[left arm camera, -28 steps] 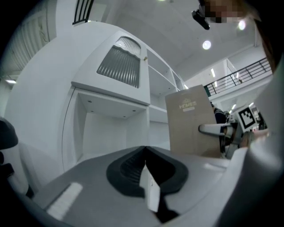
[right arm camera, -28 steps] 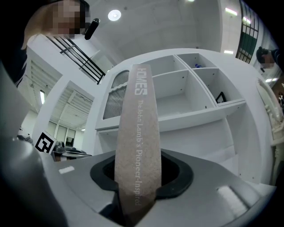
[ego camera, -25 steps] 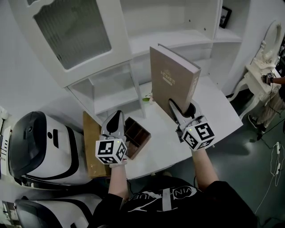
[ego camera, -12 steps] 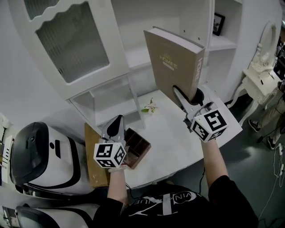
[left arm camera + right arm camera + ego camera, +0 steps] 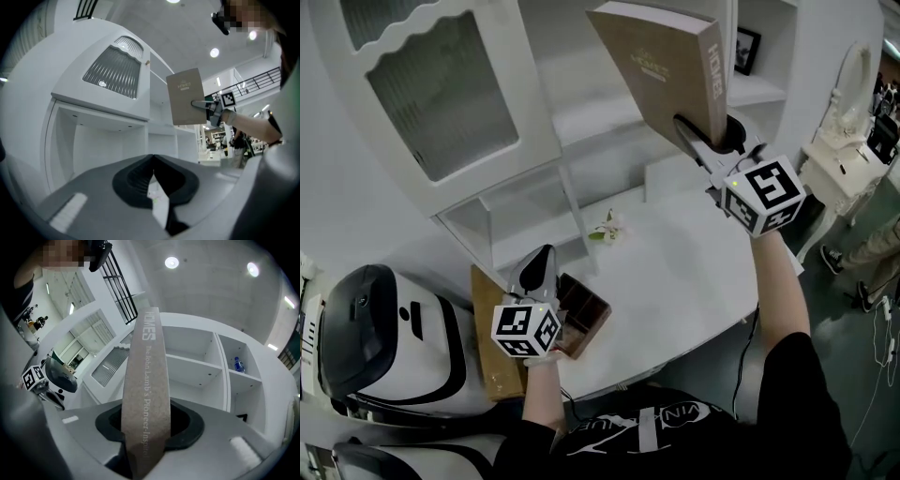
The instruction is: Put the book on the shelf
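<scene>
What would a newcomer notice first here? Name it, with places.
The big tan book stands out, clamped in the right gripper and held high in front of the white shelf unit. At lower left, the left gripper hovers empty, fingers together, near a brown compartment tray.
</scene>
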`<action>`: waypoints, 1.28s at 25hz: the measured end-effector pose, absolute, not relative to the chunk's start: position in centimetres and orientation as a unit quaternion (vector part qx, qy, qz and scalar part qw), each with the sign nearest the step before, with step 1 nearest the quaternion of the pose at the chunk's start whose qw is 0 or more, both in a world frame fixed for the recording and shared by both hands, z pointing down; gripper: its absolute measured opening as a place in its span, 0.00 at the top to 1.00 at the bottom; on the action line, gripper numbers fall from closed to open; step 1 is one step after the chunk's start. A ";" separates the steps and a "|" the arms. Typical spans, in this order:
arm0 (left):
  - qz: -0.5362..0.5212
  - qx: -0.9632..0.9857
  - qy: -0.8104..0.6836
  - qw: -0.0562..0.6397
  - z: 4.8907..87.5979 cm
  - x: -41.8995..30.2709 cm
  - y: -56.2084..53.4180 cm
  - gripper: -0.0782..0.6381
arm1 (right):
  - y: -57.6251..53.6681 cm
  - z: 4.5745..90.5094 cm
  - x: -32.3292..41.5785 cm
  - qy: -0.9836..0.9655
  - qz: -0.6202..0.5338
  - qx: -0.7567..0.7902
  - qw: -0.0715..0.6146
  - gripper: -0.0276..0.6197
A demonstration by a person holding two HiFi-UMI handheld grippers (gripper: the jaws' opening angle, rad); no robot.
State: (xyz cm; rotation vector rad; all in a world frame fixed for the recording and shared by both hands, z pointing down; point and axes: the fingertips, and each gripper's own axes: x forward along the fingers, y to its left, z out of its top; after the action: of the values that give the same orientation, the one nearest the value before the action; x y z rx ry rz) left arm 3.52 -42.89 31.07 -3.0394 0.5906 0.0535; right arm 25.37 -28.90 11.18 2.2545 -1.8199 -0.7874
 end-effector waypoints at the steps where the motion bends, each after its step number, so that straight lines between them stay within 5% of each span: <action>1: 0.017 -0.981 0.191 0.023 31.1 3.5 -42.9 0.89 | -29.2 10.9 25.9 -0.607 -0.262 0.746 0.077 0.69; 32: 0.011 -0.970 0.242 0.030 31.4 4.9 -47.9 0.89 | -45.1 14.9 35.4 -0.519 -0.362 0.588 0.503 0.68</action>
State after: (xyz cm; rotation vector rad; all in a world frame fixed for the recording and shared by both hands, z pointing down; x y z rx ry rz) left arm 4.89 -47.93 31.37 -2.9908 0.7456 0.0325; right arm 35.45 -45.07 14.90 1.4215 -1.2549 -0.8752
